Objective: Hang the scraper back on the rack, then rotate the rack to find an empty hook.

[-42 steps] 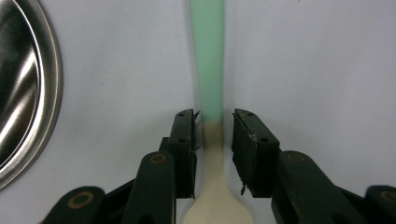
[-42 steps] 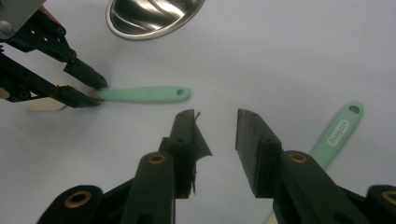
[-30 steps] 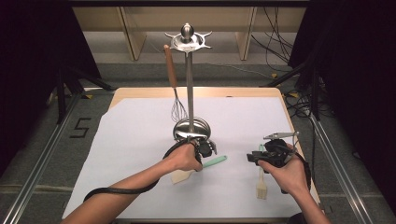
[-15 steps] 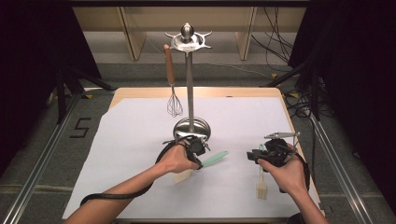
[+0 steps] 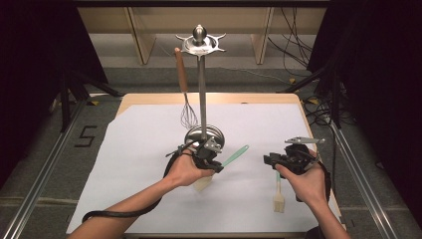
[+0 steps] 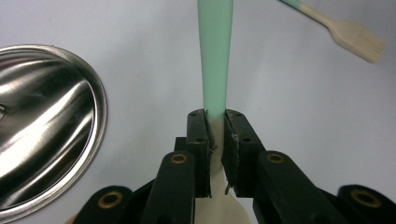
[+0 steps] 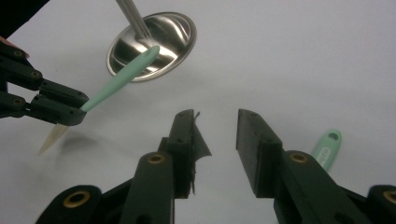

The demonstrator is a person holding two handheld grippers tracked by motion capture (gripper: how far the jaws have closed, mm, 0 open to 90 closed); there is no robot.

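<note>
White paper covers the wooden table, with dark floor and metal rails on either side. Toward the back left a whisk with a brown handle hangs from a hook of the utensil stand, a tall steel pole on a round, shiny base at the table's middle.

Just in front of that base, the left gripper is clamped on a spatula. In the left gripper view its jaws pinch the spatula at the neck, where the mint-green handle meets the cream blade; the handle points away and up, the blade hangs behind the jaws, off the paper. Such a grip on a narrow, smooth neck looks slim: a quick swing toward the stand could let the spatula pivot or slide out. Its handle tip lies close to the pole in the right gripper view, so a misjudged lift might knock the stand or set the whisk swinging.

Farther right, the right gripper hovers with its jaws apart and nothing between them; they have just been opening. Beneath that hand lies a pastry brush with a green handle, flat on the paper. Lowering the hand carelessly could nudge the brush toward the table's front edge.
</note>
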